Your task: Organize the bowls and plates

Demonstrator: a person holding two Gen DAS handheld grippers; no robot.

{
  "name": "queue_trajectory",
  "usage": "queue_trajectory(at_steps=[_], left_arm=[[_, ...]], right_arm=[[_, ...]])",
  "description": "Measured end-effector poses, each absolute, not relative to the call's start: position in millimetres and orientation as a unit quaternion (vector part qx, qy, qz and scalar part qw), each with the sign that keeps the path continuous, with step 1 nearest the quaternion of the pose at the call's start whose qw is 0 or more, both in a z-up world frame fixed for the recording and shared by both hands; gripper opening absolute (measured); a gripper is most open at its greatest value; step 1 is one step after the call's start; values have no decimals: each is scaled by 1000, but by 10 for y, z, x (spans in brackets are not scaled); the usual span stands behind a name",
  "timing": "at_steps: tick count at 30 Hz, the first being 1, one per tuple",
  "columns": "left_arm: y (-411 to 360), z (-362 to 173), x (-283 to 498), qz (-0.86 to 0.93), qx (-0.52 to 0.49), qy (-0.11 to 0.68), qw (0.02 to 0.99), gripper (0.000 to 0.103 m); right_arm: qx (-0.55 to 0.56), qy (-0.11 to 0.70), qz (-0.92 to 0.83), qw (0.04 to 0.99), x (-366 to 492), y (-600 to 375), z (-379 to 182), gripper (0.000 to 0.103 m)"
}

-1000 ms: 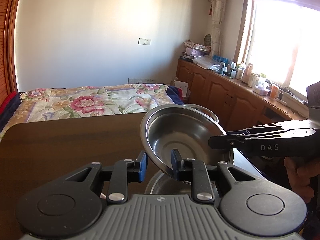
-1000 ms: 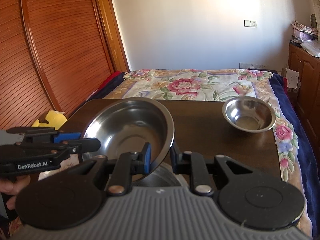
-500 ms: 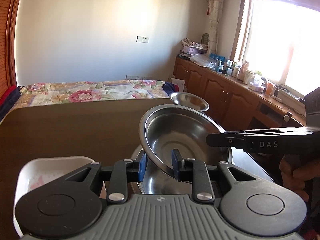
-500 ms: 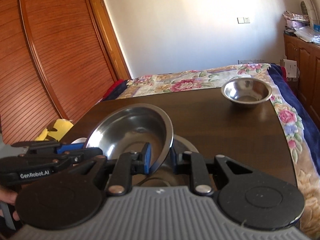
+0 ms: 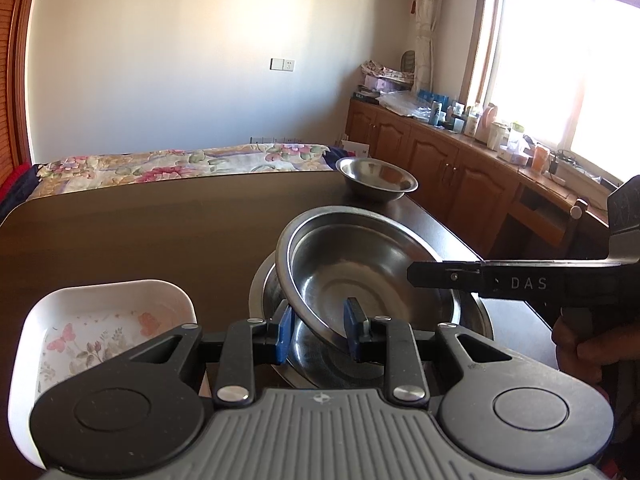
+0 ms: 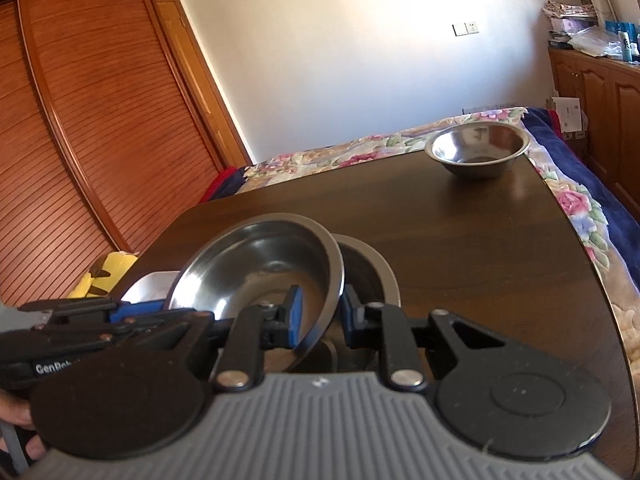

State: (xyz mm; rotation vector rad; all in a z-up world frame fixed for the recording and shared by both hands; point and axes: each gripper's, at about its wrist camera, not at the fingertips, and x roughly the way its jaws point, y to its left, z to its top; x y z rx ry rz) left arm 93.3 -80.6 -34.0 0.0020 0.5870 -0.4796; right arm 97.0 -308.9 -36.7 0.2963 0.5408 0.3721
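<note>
Tilted bowl (image 5: pixel 360 264) in larger bowl (image 5: pixel 472 316) (dish (image 5: pixel 100 320) left, small bowl (image 5: pixel 376 178) behind).

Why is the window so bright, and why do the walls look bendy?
Left wrist view: sunlight washes the window out to white, hiding what is outside. Right wrist view: the fisheye lens curves the wooden doors. Both views: the steel bowl shows bright glints.

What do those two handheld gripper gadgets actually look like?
Both look alike: a ribbed grey body, black linkage arms with silver rivets, round black discs, and blue pads on the fingers. The left gripper reads "GenRobot" along its side, and the right gripper reads "DAS".
</note>
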Motion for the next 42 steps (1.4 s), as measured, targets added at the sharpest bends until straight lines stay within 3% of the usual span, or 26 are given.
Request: queue_trajectory(at_steps=[3, 14, 37, 42], left_arm=[[-815, -362, 941, -231, 5, 287, 930, 29], [-831, -449, 978, -235, 7, 287, 928, 28], [-810, -370, 967, -219, 16, 267, 938, 28], [-850, -362, 978, -218, 24, 264, 939, 28]], right_arm=[[146, 252, 174, 941, 927, -3094, -371, 14], [140, 230, 157, 950, 915, -3098, -440, 9], [-39, 248, 140, 958, 940, -2717, -390, 12], [-34, 245, 144, 958, 930, -2716, -375, 13]])
